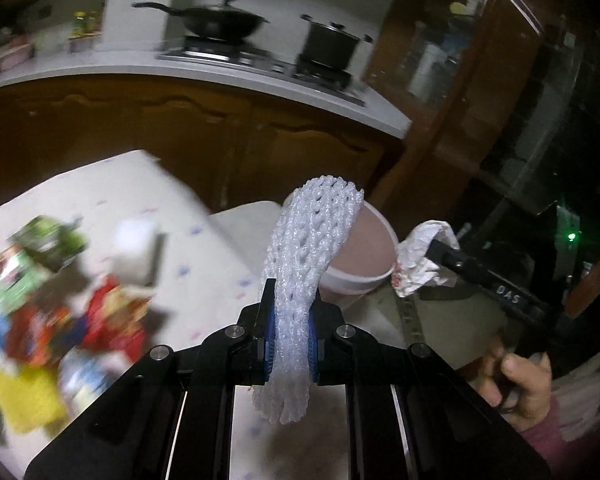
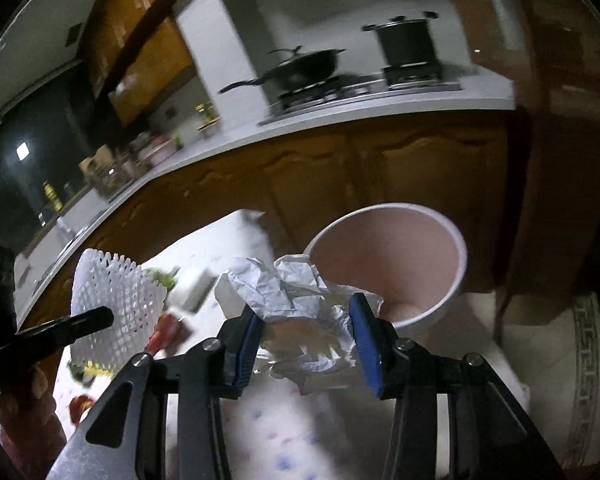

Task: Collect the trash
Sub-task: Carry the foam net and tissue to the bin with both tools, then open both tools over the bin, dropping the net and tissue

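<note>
Brown wooden kitchen cabinets under a pale countertop fill the background, with a white tablecloth dotted in pastel colours [image 1: 100, 200] in front of them and a round white waste bucket with a pinkish inside [image 2: 456, 280] standing just past the cloth's edge. At the left gripper [image 1: 292, 344], the blue pads are pressed together on a white foam fruit-net sleeve [image 1: 312, 240], which arches up and flops toward the bucket rim. At the right gripper [image 2: 306, 344], the fingers pinch a crumpled wad of white paper [image 2: 300, 300] near the bucket mouth — seemingly short of it rather than over it. Both views are motion-blurred, so alignment is hard to judge. My worry: a release now could drop the paper outside the rim, and the springy net (very light) may cling to a pad or bounce off the edge. More litter — a pile of colourful snack wrappers [image 1: 56, 308] — remains on the cloth.
</note>
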Tool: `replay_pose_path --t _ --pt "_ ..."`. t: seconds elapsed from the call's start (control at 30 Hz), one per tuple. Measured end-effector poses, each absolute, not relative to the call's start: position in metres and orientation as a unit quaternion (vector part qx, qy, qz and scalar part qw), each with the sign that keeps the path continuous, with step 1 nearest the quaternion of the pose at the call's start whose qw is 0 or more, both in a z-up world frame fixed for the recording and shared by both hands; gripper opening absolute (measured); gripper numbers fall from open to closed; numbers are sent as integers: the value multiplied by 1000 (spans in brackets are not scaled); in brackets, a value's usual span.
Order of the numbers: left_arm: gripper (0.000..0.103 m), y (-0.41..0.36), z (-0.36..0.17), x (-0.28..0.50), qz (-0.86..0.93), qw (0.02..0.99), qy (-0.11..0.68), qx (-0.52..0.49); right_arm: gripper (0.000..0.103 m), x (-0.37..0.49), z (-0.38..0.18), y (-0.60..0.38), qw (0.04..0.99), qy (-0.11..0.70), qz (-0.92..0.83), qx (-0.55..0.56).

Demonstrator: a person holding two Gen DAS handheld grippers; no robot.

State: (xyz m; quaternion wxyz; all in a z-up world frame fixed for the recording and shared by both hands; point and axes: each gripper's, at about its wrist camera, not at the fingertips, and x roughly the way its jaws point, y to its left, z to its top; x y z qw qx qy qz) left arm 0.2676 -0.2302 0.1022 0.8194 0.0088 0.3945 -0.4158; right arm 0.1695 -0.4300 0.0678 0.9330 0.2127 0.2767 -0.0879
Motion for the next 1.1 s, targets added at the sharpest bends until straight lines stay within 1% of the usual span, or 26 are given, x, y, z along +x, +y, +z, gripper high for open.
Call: replay_pose_path --t 0.17,0.33,0.47,0.63,0.83,0.9,0.93,0.97,1.03,1.1 --pt "11 -289 98 301 -439 800 409 17 44 182 62 -473 928 275 -119 221" --pt "11 -343 77 336 -452 774 442 10 45 194 51 -508 921 284 -136 231" --pt "11 -376 61 349 -448 768 457 21 46 205 40 -528 915 296 -140 237" --pt "11 -394 36 362 -438 759 481 23 46 214 26 -541 908 309 -138 245" --pt "11 -407 20 368 -427 756 495 26 47 226 14 -551 904 321 -131 250" --pt "17 -404 16 370 -425 755 499 26 47 229 12 -551 904 324 -124 250" --pt "23 -405 16 370 -423 756 499 27 48 231 11 -551 904 326 -124 248" --pt "31 -405 15 371 -420 757 500 27 49 233 11 -553 904 326 -123 248" --pt "42 -404 16 373 -419 759 498 23 53 233 12 -554 903 326 -118 254" --pt "44 -404 18 372 -418 761 495 26 63 233 13 -557 903 321 -117 260"
